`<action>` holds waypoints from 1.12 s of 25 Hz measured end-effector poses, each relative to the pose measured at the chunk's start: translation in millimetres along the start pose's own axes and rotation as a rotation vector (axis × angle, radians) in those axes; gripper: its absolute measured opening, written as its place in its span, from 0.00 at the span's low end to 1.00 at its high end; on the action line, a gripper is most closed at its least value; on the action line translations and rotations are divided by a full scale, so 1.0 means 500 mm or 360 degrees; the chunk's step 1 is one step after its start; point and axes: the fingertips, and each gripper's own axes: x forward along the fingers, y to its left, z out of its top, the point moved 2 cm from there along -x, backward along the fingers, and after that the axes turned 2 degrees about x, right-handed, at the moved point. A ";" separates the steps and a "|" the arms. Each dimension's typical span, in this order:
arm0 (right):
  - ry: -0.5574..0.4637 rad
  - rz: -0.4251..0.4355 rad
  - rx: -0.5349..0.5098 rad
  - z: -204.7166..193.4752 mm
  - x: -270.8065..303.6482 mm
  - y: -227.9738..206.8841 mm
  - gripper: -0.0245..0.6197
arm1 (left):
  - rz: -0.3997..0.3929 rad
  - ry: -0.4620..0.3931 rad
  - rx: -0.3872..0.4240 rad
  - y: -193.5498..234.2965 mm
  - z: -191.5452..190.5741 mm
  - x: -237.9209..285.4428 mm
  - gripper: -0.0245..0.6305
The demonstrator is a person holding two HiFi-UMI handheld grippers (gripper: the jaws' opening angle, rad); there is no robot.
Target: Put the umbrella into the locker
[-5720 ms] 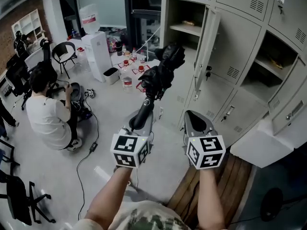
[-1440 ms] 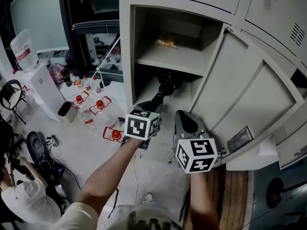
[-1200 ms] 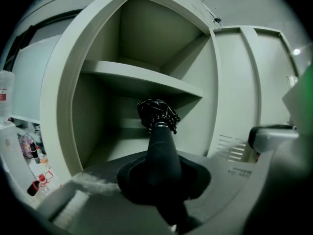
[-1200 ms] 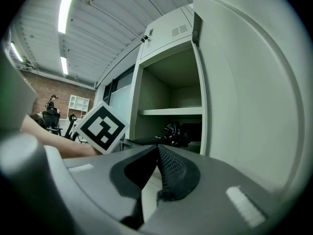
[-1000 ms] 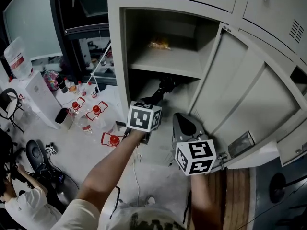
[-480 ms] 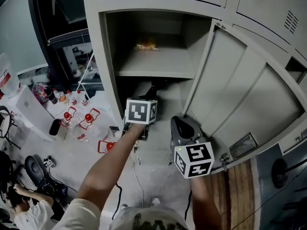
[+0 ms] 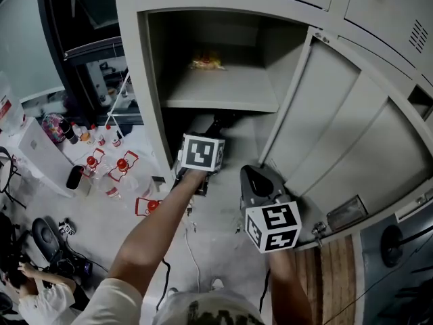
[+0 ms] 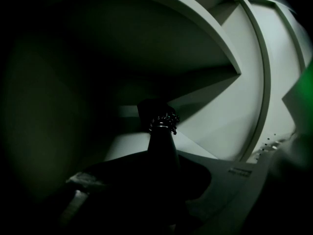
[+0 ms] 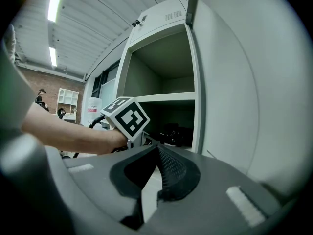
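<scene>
The black folded umbrella (image 7: 218, 122) pokes into the dark lower compartment of the open grey locker (image 7: 145, 80), under its shelf. My left gripper (image 7: 201, 141) is shut on the umbrella's handle end, just outside the locker mouth. In the left gripper view the umbrella (image 8: 162, 141) runs from between the jaws of the left gripper (image 8: 161, 180) toward the locker's back wall. From the right gripper view the umbrella (image 9: 171, 133) lies as a dark bundle inside. My right gripper (image 7: 254, 179) hangs to the right, shut and empty, and its jaws (image 9: 157, 153) meet at the tip.
The locker door (image 7: 325, 120) stands open to the right. A yellow packet (image 7: 207, 61) lies on the upper shelf. Water bottles (image 7: 115, 171) stand on the floor at the left, a person (image 7: 30, 296) sits at lower left, and a wooden bench (image 7: 331, 276) is at lower right.
The left gripper carried the umbrella from the open room to the locker, and over the last second pushed it a little deeper and lower into the bottom compartment. The right gripper stays alongside.
</scene>
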 end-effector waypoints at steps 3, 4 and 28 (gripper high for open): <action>0.0017 0.0009 0.0003 -0.009 0.003 0.003 0.04 | 0.0008 -0.0001 0.0007 0.006 -0.007 0.005 0.12; 0.0023 0.0011 0.0003 -0.012 0.004 0.002 0.04 | 0.0018 -0.0001 0.0019 0.008 -0.008 0.006 0.12; 0.0022 0.0007 0.0031 -0.018 0.002 0.001 0.04 | -0.0071 -0.0129 -0.0004 -0.007 0.004 -0.002 0.26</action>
